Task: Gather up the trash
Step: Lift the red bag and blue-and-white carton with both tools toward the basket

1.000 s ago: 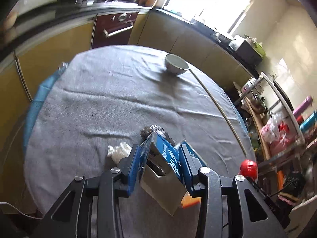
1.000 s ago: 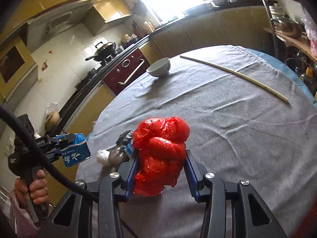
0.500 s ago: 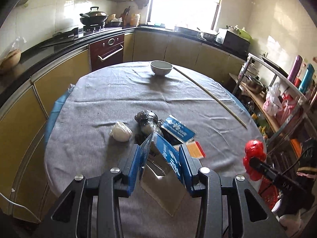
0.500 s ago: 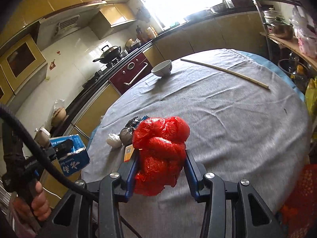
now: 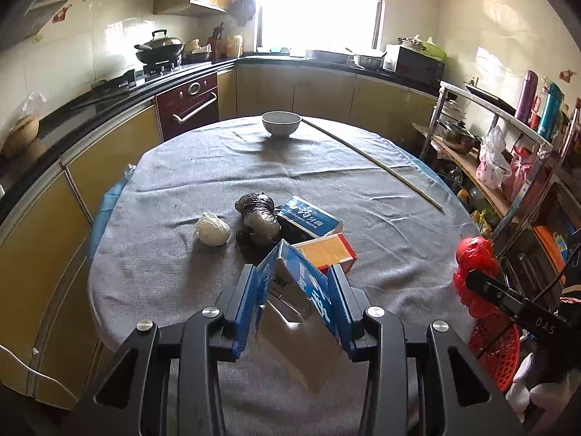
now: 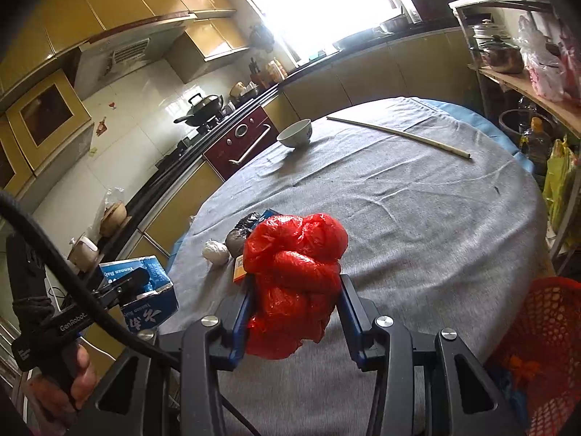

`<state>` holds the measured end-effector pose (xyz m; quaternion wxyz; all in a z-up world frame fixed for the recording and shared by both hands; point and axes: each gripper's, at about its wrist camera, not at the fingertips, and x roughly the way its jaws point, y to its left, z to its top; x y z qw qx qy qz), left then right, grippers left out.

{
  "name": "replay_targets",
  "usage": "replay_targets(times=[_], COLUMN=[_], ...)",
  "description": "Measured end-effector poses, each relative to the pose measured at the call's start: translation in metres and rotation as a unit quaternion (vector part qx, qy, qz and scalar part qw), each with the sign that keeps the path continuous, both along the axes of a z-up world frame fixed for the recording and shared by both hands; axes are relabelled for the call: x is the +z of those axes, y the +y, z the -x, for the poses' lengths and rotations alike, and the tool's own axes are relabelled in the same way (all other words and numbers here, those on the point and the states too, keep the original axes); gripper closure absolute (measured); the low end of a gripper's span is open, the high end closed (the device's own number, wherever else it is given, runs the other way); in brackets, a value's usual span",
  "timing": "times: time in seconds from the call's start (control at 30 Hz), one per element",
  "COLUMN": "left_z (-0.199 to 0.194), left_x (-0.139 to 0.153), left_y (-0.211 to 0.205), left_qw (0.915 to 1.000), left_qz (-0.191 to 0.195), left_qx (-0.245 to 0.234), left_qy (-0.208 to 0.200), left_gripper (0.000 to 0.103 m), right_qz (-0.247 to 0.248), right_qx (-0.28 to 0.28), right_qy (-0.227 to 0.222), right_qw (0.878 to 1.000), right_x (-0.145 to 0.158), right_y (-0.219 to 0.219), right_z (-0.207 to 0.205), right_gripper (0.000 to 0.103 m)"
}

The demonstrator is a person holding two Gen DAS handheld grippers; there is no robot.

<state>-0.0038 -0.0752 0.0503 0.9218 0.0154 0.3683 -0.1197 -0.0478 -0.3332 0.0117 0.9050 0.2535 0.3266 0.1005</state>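
Trash is in both: my left hand-held gripper (image 5: 294,290) clamps the blue carton (image 5: 301,287), my right hand-held gripper (image 6: 294,290) the red bag (image 6: 294,276); next, the red basket (image 6: 544,334) at four o'clock.

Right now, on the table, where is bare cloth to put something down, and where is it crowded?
Bare cloth lies between the white bowl and the trash cluster, and right of the long stick toward the table edge. It is crowded around the white wad, black bag, blue box and orange box.
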Motion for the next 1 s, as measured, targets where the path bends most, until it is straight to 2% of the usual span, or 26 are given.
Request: replay_targets(times=[0.43, 1.0], left_z=[0.029, 0.044], left_x=[0.011, 0.014], left_y=[-0.015, -0.039], left_qw=[0.9993, 0.9982], left_qz=[-0.016, -0.035], left_qx=[-0.019, -0.039], left_qy=[-0.026, -0.03], left_gripper=[0.061, 0.061], right_qz=[-0.002, -0.023], right_qx=[-0.002, -0.033], right_qy=[-0.013, -0.03], right_qw=[1.0, 0.999], right_x=[0.005, 0.007], right_y=[-0.006, -0.038], right_z=[0.023, 0.054], right_gripper=[0.057, 0.057])
